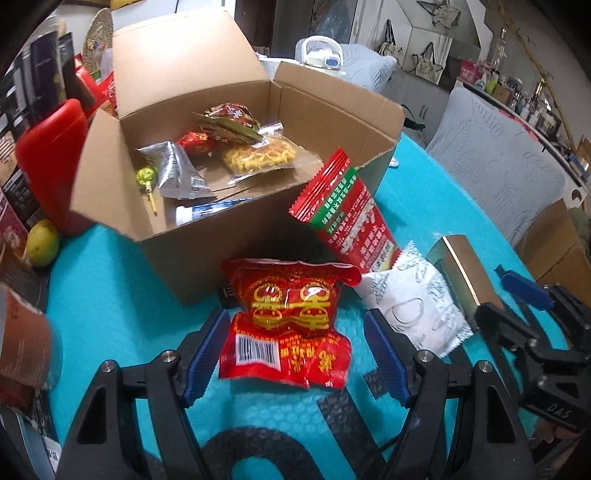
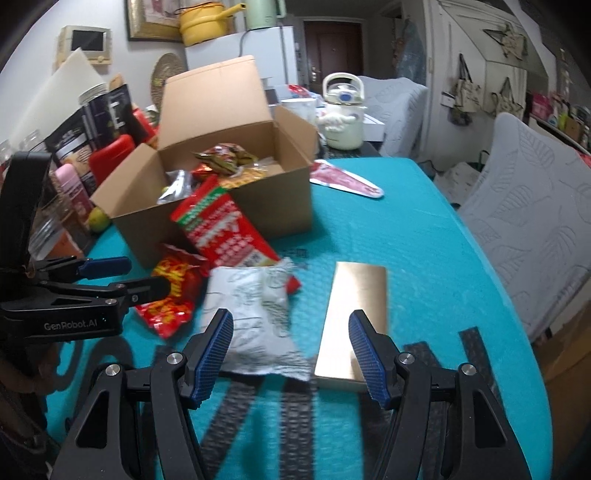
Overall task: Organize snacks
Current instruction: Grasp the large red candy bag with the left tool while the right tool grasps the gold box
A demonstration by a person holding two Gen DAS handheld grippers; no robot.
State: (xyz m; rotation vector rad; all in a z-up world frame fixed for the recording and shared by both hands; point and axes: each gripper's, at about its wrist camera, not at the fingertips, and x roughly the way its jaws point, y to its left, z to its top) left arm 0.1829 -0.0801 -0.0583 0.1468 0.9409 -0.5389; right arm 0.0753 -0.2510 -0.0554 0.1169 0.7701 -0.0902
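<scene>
We are seeing a crinkled red packet (image 1: pixel 288 325) lying flat before the open cardboard box (image 1: pixel 229 236), a red-green pack (image 1: pixel 351 218) leaning on it, a white pouch (image 2: pixel 255 317) and gold box (image 2: pixel 354 317) lying alongside.

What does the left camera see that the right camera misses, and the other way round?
Only the left view looks down into the cardboard box, showing a green lollipop and a silver packet on its floor. Only the right view shows the yellow pot on the white fridge and a flat red-and-white packet beyond the box. Both show the box, the red snack bag, the white packet, the gold box and the teal mat.
</scene>
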